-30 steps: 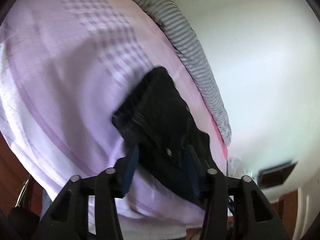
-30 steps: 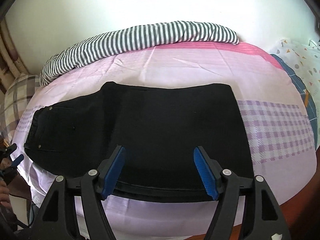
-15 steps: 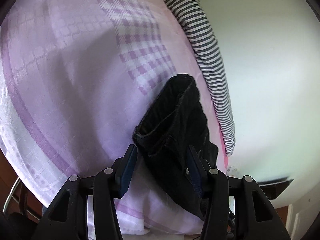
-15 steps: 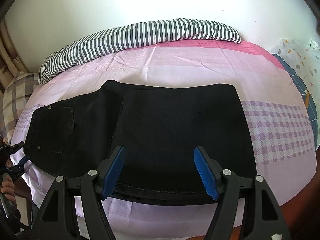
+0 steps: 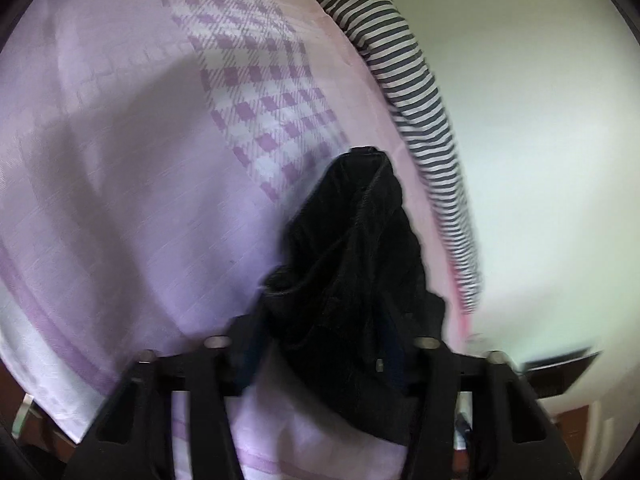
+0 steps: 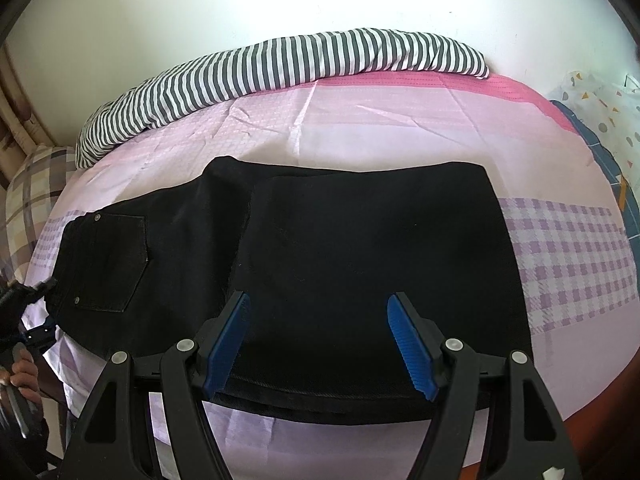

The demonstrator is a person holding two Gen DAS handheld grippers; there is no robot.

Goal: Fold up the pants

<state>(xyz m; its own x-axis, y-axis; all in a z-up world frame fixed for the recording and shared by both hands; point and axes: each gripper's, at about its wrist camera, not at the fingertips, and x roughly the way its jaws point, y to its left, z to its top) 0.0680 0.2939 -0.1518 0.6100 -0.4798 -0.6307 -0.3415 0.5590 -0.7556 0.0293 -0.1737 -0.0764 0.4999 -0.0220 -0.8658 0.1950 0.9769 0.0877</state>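
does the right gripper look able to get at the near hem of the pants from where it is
Probably yes: the right gripper hangs open directly over the pants, the near hem lies just below its fingers, and nothing lies between them.

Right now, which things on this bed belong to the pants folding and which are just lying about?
Part of the job:
- black denim pants, folded over on the pink bedsheet
- left gripper, jaws just closing with the waistband end between them
- right gripper, open above the pants

Lying about:
- striped grey-and-white blanket
- plaid pillow
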